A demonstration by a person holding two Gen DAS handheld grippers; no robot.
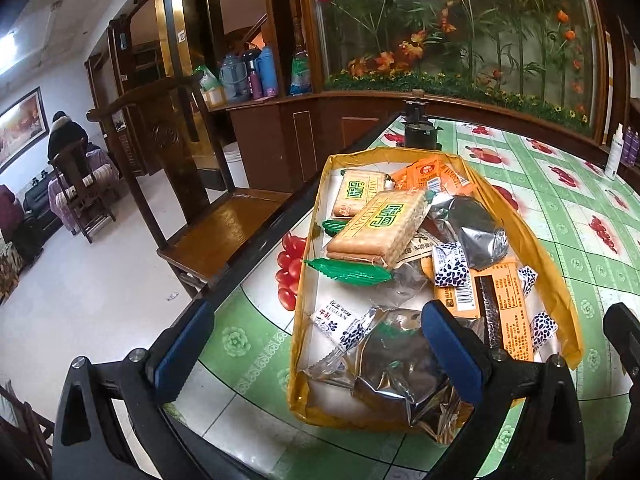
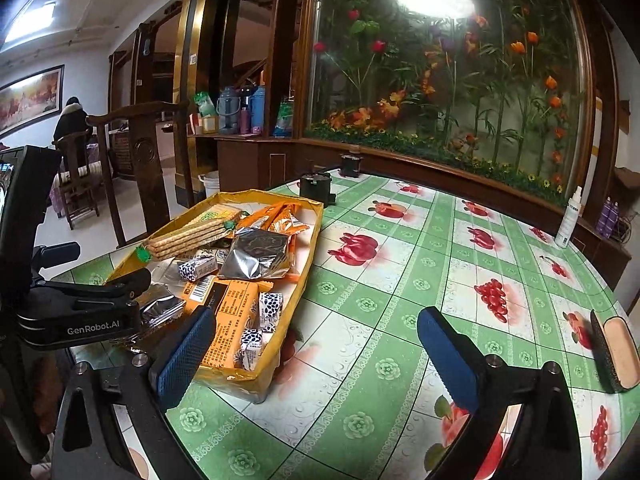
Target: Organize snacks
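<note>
Snacks are sitting piled in the yellow tray (image 1: 532, 240) on the table (image 2: 400, 280). Left gripper (image 1: 316, 344) and right gripper (image 2: 312, 344) are both hovering with jaws apart, holding nothing. Likely between picks; next move needs choosing one packet, probably the foil packet (image 1: 396, 376) nearest the left jaws.

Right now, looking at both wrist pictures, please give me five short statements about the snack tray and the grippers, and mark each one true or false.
1. The snacks lie in a yellow tray on the table. True.
2. The right gripper is shut on a cracker pack. False: its jaws stand wide open with nothing between them, over the bare tablecloth beside the tray.
3. Two cracker packs with green ends lie at the far part of the tray. True.
4. The tray is empty. False: it is full of wrapped snacks.
5. The white spray bottle stands inside the tray. False: it stands far off, at the table's far right edge.
</note>
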